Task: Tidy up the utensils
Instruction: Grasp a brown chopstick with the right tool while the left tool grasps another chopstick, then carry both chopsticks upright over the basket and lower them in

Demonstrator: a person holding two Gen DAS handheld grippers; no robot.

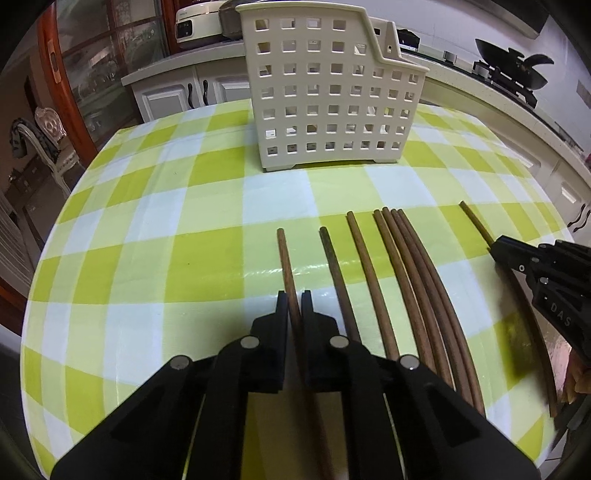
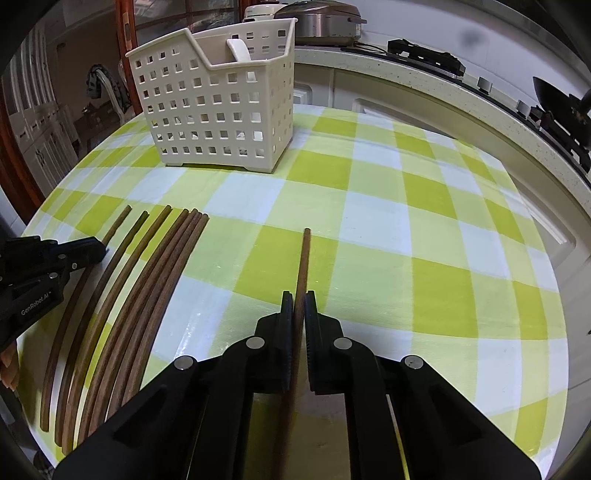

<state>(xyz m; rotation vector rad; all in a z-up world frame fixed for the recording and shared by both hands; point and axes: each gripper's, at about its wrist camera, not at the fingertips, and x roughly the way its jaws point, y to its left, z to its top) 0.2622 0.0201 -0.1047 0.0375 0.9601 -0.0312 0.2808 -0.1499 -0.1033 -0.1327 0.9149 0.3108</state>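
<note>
Several brown wooden chopsticks (image 1: 406, 266) lie side by side on the green-and-white checked tablecloth (image 1: 166, 240). My left gripper (image 1: 294, 297) is shut on the leftmost chopstick (image 1: 284, 254), whose tip points at the cream perforated basket (image 1: 325, 92). My right gripper (image 2: 299, 299) is shut on a separate chopstick (image 2: 305, 254) lying apart to the right of the row of chopsticks (image 2: 155, 266). The basket (image 2: 221, 110) stands at the far side of the table with a white spoon (image 2: 240, 50) inside. Each gripper also shows in the other's view: the right gripper (image 1: 496, 245), the left gripper (image 2: 101, 249).
The round table's edge (image 2: 546, 229) curves close to a kitchen counter (image 2: 406, 74). A black wok (image 1: 513, 70) sits on the stove at the back right, and a rice cooker (image 1: 195, 22) stands behind the basket. A chair (image 1: 48, 129) stands off the table's left side.
</note>
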